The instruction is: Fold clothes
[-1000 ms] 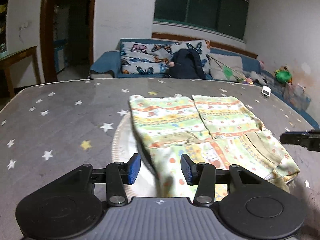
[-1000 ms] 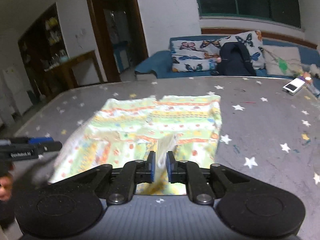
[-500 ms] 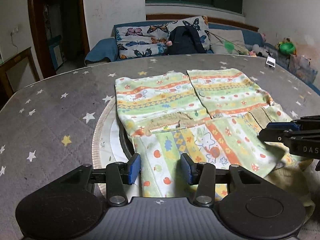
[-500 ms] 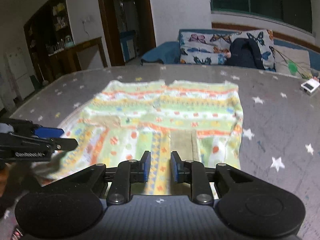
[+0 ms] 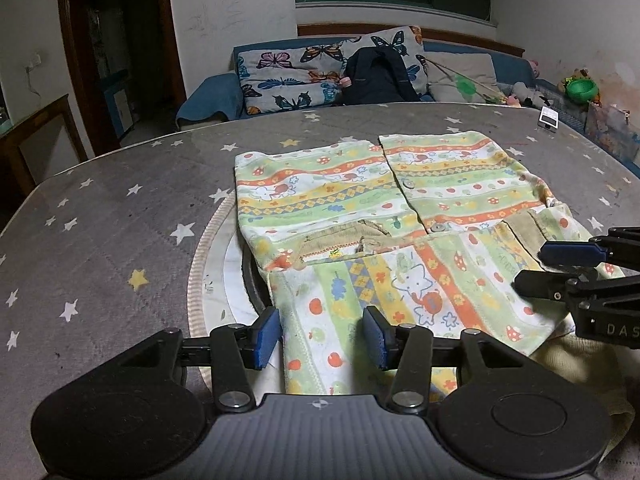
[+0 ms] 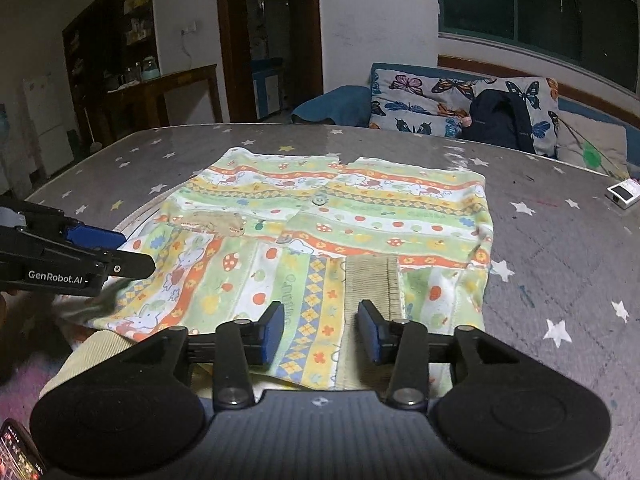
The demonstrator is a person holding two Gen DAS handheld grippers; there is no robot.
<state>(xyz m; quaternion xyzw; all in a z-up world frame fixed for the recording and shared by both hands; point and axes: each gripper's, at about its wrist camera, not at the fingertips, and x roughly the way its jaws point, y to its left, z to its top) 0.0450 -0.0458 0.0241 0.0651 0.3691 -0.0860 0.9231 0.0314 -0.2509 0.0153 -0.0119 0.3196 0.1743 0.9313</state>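
Lying spread on the grey star-patterned table cover, a child's patterned cotton shirt in green, orange and yellow bands occupies the middle of the round table, its buttoned front facing up and its hem toward the far sofa. Both sleeves are folded across the near part of the garment, and a beige ribbed cuff lies flat on the shirt on its right half. The beige ribbed collar shows on the left half. The left gripper hovers over the near left part of the shirt with its blue-padded jaws spread wide and nothing between them. The right gripper hovers over the near right part of the shirt, jaws likewise parted and empty, the cuff just beyond its right pad. Beyond the shirt, across the table, stand a blue sofa with butterfly-print cushions and a dark backpack. A small white device rests on the table cover, well to the right of the shirt.
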